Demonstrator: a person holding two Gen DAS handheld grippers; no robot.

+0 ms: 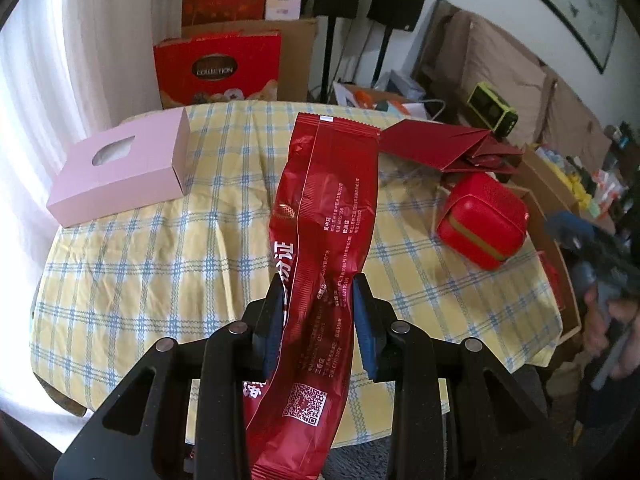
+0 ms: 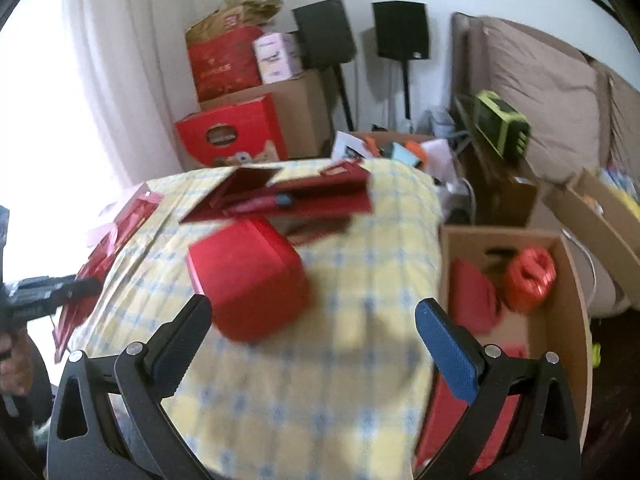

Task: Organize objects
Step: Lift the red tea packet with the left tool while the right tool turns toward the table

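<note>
My left gripper (image 1: 319, 284) is shut on a long red foil wrapper (image 1: 326, 208) and holds it above the checked tablecloth (image 1: 160, 264); the wrapper also shows at the left of the right wrist view (image 2: 116, 236). A red square box (image 1: 482, 220) sits on the table's right side, with an opened dark red flat carton (image 1: 436, 148) behind it. My right gripper (image 2: 312, 316) is open and empty, hovering above the table just short of the red box (image 2: 248, 276). The right wrist view is blurred.
A pink tissue box (image 1: 124, 168) sits at the table's far left. A cardboard box (image 2: 568, 280) beside the table's right edge holds red items and a red ribbon spool (image 2: 528, 276). Red gift boxes (image 1: 220, 68), cartons and speakers stand behind the table.
</note>
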